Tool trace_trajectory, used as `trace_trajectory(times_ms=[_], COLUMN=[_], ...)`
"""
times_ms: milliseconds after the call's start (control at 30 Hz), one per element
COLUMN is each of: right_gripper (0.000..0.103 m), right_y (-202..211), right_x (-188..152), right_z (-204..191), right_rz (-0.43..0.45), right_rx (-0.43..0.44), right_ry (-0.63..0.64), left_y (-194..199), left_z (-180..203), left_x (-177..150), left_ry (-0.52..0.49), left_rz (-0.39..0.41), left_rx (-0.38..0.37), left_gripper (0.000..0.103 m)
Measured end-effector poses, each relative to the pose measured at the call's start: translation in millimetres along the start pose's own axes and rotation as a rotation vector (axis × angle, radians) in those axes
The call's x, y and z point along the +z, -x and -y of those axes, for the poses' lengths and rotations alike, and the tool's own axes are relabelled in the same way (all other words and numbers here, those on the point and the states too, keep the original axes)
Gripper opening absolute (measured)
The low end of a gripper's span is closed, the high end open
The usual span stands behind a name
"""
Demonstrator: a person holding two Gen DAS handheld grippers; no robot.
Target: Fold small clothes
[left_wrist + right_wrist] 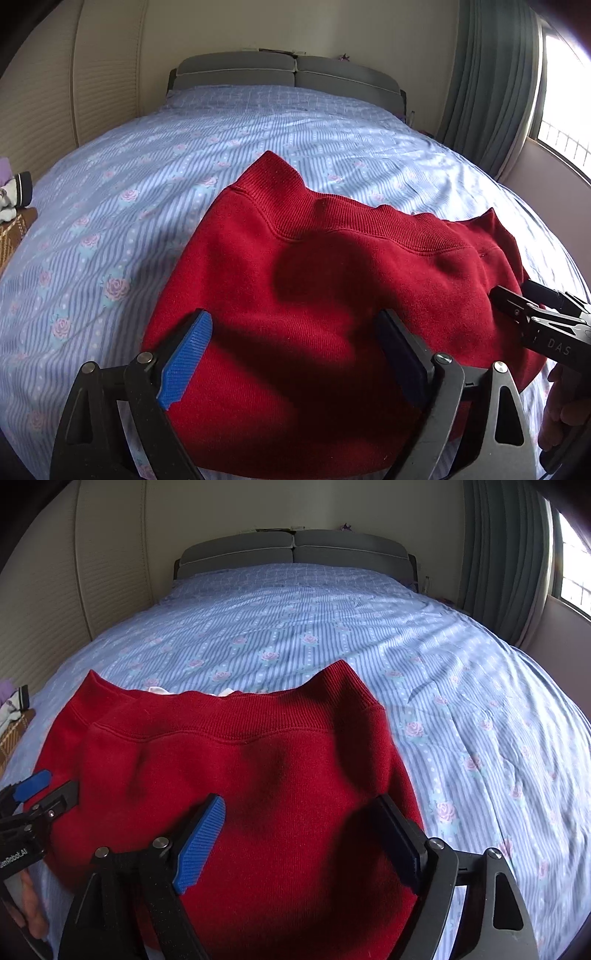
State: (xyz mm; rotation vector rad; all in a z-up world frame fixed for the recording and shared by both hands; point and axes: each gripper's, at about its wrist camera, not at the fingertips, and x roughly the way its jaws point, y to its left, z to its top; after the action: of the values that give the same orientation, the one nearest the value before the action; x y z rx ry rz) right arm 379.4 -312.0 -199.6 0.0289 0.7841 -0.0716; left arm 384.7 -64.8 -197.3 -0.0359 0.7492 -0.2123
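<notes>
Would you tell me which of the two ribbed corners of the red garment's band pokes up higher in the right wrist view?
The right-hand corner of the red garment; the left-hand corner sits lower, near the frame's edge.
</notes>
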Motion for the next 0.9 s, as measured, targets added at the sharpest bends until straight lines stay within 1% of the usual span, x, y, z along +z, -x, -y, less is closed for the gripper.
trace_trajectory(times_ms=[100, 167, 300, 367, 433, 500, 533, 733, 800, 900], right_gripper=[0.083, 0.083, 0.083, 0.083, 0.083, 0.083, 0.083, 0.084, 0.083, 0.084], right_y=[6, 16, 41, 49, 52, 53, 54, 49, 42, 29], right_x=[3, 6, 3, -4, -11, -18, -22, -49, -53, -48], right_z=[1, 7, 37, 55, 70, 83, 90, 124, 130, 137], right_rz=[-0.001, 0.005, 0.028, 0.023, 0.001, -0.022, -0.032, -0.095, -0.108, -0.134], right_rx=[-0.003, 0.017, 0.06, 0.078, 0.11, 0.14, 0.155, 0.298, 0.336, 0.4], right_ry=[-0.005, -0.036, -0.139, -0.18, -0.208, -0.235, -0.255, -0.466, -0.505, -0.528], left_y=[9, 19, 42, 52, 59, 62, 63, 65, 64, 60], left_z=[3, 3, 9, 16, 26, 36, 39, 53, 55, 57], left_x=[3, 4, 5, 4, 3, 3, 2, -8, -10, -5], left_ry=[0.014, 0.039, 0.078, 0.079, 0.073, 0.066, 0.068, 0.061, 0.06, 0.067], left_rz=[0.002, 0.006, 0.018, 0.026, 0.032, 0.016, 0.007, -0.03, -0.038, -0.043], left_rx=[0.005, -0.003, -0.004, 0.007, 0.017, 0.041, 0.041, 0.046, 0.047, 0.052], left_gripper=[0.09, 0.09, 0.09, 0.09, 0.09, 0.09, 0.09, 0.09, 0.09, 0.09])
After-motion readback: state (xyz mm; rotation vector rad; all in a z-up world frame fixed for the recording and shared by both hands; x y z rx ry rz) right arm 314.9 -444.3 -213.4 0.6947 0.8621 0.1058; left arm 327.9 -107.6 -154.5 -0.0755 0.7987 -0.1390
